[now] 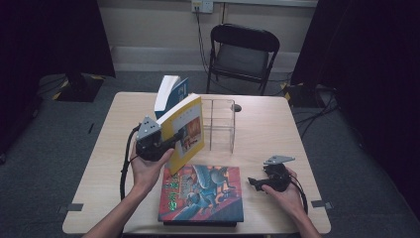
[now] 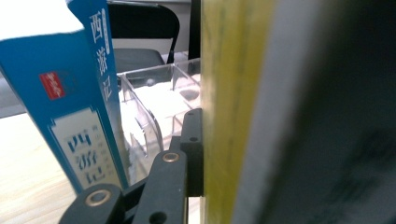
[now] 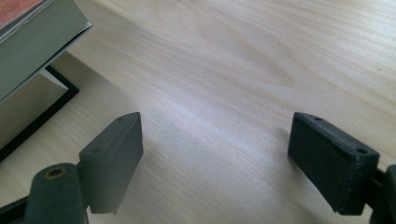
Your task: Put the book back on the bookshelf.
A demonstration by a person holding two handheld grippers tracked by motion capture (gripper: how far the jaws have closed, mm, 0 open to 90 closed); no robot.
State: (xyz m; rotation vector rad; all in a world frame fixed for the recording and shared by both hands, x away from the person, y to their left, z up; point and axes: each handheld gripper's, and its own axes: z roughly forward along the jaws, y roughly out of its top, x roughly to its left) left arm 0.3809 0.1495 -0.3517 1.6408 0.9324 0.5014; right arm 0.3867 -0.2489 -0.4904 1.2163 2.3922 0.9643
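Gripping the yellow book (image 1: 186, 130) near its lower spine corner, the left gripper (image 1: 166, 145) has its jaws clamped flat on the cover and pages, and holds the book tilted above the table, just in front of the clear acrylic rack (image 1: 221, 124). That rack serves as the landmark: the blue book (image 1: 171, 93) stands leaning at its left end, and the colourful large book (image 1: 203, 193) lies flat on a black one nearer the person, in front of the rack. To the rack's front right, the right gripper (image 1: 257, 182) sits low over the bare wooden table (image 1: 267, 134), its jaws spread wide with nothing between them. The yellow book looks like a stiff-covered, moderately heavy volume with a smooth, probably glossy jacket, so it may slip or sag open if pinched at one corner; a hold close to the spine, across the whole block of pages, should keep it shut. The rack is thin, hard, transparent plastic with upright dividers, likely to slide or scratch if knocked.
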